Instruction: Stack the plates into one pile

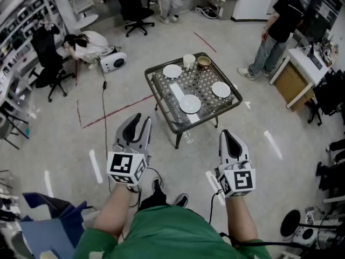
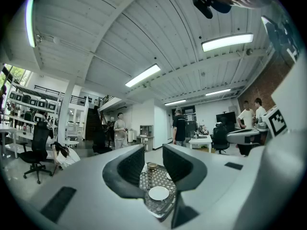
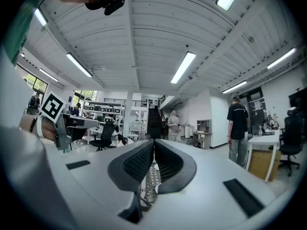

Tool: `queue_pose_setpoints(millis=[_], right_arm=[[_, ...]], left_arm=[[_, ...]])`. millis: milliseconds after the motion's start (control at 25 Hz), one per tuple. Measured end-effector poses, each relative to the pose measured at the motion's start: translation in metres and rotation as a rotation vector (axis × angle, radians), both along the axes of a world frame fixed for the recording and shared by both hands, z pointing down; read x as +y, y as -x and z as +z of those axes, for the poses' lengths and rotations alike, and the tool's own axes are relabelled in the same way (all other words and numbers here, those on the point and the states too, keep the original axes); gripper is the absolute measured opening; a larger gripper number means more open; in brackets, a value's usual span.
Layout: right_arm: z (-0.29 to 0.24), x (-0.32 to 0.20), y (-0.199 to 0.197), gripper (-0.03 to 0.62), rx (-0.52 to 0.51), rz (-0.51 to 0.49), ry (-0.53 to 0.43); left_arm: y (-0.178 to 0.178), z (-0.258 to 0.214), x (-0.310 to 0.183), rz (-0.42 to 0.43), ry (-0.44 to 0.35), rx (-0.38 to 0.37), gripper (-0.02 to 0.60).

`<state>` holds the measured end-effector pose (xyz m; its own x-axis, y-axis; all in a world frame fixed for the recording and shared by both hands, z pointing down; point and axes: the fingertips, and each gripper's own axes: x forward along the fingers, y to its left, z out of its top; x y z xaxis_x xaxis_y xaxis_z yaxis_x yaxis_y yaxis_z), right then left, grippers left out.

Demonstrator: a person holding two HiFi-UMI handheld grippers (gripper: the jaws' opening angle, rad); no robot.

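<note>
A small dark mesh-top table (image 1: pixel 161 93) stands on the floor ahead of me. Three white plates lie apart on it: one at the back left (image 1: pixel 172 70), one near the front (image 1: pixel 190 103), one at the right (image 1: pixel 221 89). My left gripper (image 1: pixel 138 122) is held level in the air short of the table, open and empty. Between its jaws the left gripper view (image 2: pixel 153 164) shows the table and the front plate (image 2: pixel 159 193) far off. My right gripper (image 1: pixel 226 135) hovers to the right, shut with nothing in it (image 3: pixel 154 150).
A white cup (image 1: pixel 188 61), a brown bowl (image 1: pixel 204 62) and a white strip (image 1: pixel 177 93) also sit on the table. A person in black (image 1: pixel 283 20) stands by a desk (image 1: pixel 299 69) at right. Someone crouches on the floor (image 1: pixel 86 45) near an office chair (image 1: pixel 48 63).
</note>
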<state>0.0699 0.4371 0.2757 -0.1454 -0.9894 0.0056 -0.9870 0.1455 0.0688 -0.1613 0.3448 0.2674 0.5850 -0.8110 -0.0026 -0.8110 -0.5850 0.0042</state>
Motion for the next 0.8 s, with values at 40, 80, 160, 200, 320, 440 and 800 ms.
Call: queue_pose_setpoints(millis=[40, 80, 160, 200, 320, 440, 800], right_arm=[[0.001, 0.002, -0.005, 0.029, -0.004, 0.007, 0.0], [0.001, 0.005, -0.01, 0.029, -0.006, 0.014, 0.001], [0.0, 0.008, -0.017, 0.029, 0.0, 0.023, 0.006], [-0.001, 0.009, -0.02, 0.029, 0.005, 0.026, 0.007], [-0.004, 0.012, -0.022, 0.029, 0.016, 0.032, 0.008], [-0.004, 0.012, -0.025, 0.029, 0.009, 0.035, 0.008], [0.011, -0.02, -0.018, 0.029, -0.052, 0.08, 0.045]], left_arm=[[-0.003, 0.001, 0.002, -0.001, 0.004, 0.0, 0.129], [-0.005, 0.002, 0.003, -0.002, 0.007, -0.001, 0.129], [-0.011, 0.001, 0.003, -0.002, 0.005, -0.001, 0.129], [-0.013, 0.0, 0.003, -0.001, 0.001, -0.001, 0.129], [-0.017, -0.005, 0.004, 0.006, -0.005, 0.001, 0.129], [-0.018, -0.006, 0.003, 0.009, -0.003, -0.001, 0.129], [0.016, 0.008, -0.034, -0.004, 0.033, -0.001, 0.129]])
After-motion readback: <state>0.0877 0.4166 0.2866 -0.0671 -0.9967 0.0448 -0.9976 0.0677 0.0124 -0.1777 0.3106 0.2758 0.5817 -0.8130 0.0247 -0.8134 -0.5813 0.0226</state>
